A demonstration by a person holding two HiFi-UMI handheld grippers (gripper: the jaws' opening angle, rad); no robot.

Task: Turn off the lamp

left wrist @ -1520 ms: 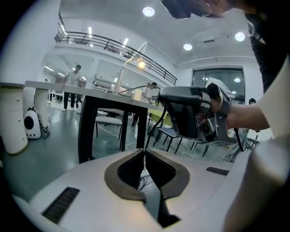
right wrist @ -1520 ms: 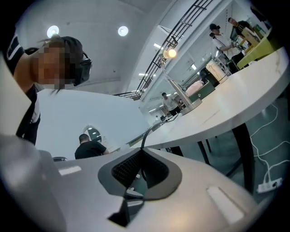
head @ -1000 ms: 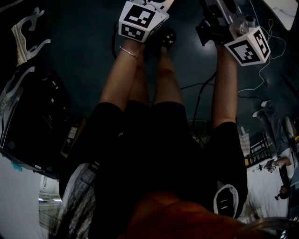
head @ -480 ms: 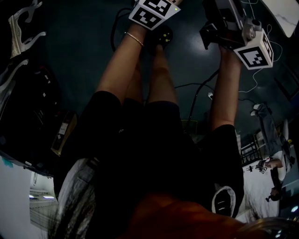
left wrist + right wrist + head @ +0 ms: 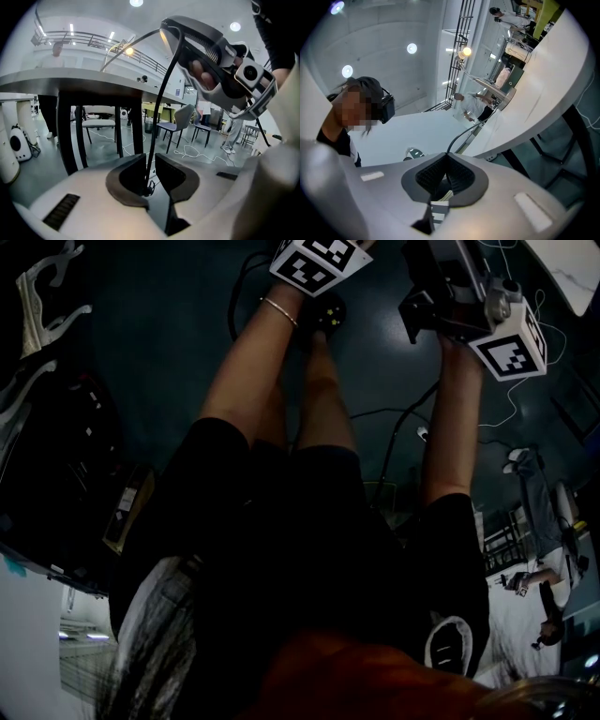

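Observation:
The lamp (image 5: 128, 50) stands on a table with its bulb lit on a thin curved arm; its lit bulb (image 5: 465, 51) also shows in the right gripper view. A black cable (image 5: 161, 93) runs up between the jaws of my left gripper (image 5: 151, 161), which stand apart without pressing it. The cable leads to my right gripper (image 5: 225, 65), held above. In its own view, the right gripper (image 5: 446, 164) is shut on the cable (image 5: 461, 136). In the head view both grippers, left (image 5: 319, 261) and right (image 5: 464, 292), sit at the top edge, jaws hidden.
A white table (image 5: 543, 89) fills the right of the right gripper view; its edge (image 5: 70, 77) and dark legs show in the left gripper view. Chairs (image 5: 176, 124) and loose cables (image 5: 197, 152) lie beyond. The person's legs (image 5: 309, 399) and dark floor lie below.
In the head view the left gripper has moved up and right, its cube now cut by the top edge. The right gripper has barely shifted.

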